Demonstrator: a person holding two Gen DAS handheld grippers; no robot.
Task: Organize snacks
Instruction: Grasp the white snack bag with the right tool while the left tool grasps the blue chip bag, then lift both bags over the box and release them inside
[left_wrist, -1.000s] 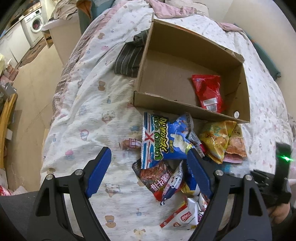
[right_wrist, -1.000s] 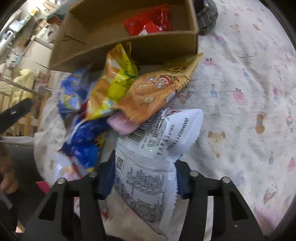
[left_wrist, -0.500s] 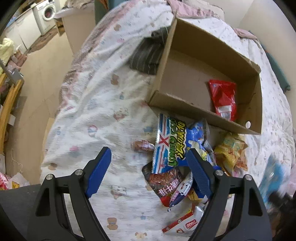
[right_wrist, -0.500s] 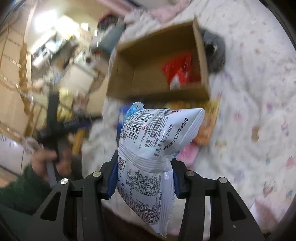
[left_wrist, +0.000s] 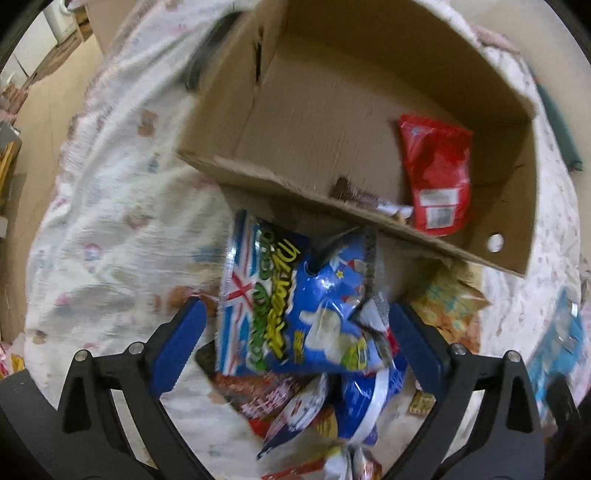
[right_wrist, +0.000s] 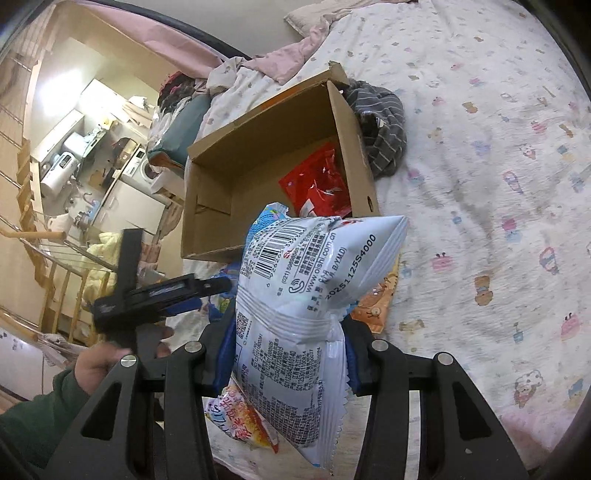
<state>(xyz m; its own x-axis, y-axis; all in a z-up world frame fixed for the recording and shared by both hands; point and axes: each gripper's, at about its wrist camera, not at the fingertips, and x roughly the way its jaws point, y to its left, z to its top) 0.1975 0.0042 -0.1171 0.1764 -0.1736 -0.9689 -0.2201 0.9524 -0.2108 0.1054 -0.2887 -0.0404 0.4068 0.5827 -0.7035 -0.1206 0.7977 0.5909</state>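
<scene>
An open cardboard box (left_wrist: 332, 110) lies on the bed with a red snack bag (left_wrist: 436, 173) inside; the box (right_wrist: 221, 192) and red bag (right_wrist: 317, 184) also show in the right wrist view. My left gripper (left_wrist: 295, 343) is open, its jaws on either side of a blue snack bag (left_wrist: 295, 306) that tops a pile of snacks by the box's near wall. My right gripper (right_wrist: 291, 354) is shut on a white snack bag (right_wrist: 303, 306) and holds it up in the air in front of the box. The left gripper (right_wrist: 162, 295) shows there, held by a hand.
A grey striped cloth (right_wrist: 384, 125) lies against the box's far side. An orange bag (left_wrist: 447, 306) lies at the right of the pile. The printed bedsheet (right_wrist: 498, 221) spreads to the right. The bed's left edge drops to the floor (left_wrist: 37, 110).
My left gripper has moved forward and down onto the snack pile, closing in around the blue bag. My right gripper has lifted the white bag off the pile and raised it.
</scene>
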